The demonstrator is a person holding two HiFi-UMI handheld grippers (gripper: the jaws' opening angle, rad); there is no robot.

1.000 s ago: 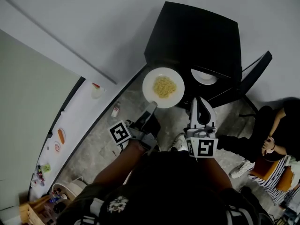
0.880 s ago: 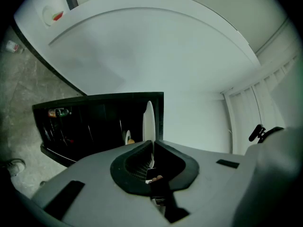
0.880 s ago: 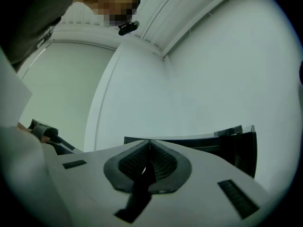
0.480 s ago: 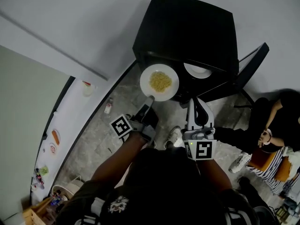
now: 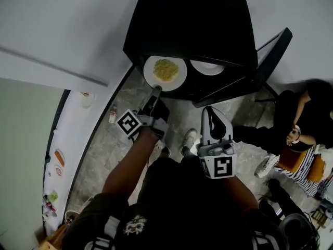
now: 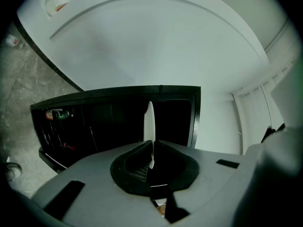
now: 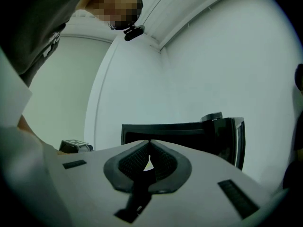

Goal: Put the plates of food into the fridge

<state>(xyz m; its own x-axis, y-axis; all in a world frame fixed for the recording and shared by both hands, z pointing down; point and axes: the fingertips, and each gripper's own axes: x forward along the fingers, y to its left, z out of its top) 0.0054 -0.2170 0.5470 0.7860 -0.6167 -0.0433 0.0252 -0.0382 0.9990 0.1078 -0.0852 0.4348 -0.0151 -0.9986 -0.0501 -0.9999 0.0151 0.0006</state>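
A white plate of yellow noodles (image 5: 165, 73) hangs level at the open front of the black fridge (image 5: 192, 20). My left gripper (image 5: 156, 89) is shut on the plate's near rim. In the left gripper view the plate (image 6: 149, 119) shows edge-on as a thin white sliver, pinched by the left gripper (image 6: 151, 150). A second white plate (image 5: 207, 66) lies inside the fridge, to the right of the noodle plate. My right gripper (image 5: 209, 111) is lower and to the right, shut and empty. In its own view the right gripper (image 7: 149, 150) points at the fridge (image 7: 189, 131).
The fridge door (image 5: 270, 48) stands swung open at the right. Bottles (image 6: 57, 113) sit in the dark interior at the left. A person (image 5: 307, 124) sits on the floor at the right. A white counter (image 5: 62, 155) with small items runs along the left.
The left gripper has carried the noodle plate forward, up to the fridge opening beside the second plate. The right gripper has stayed shut and moved along with the body.
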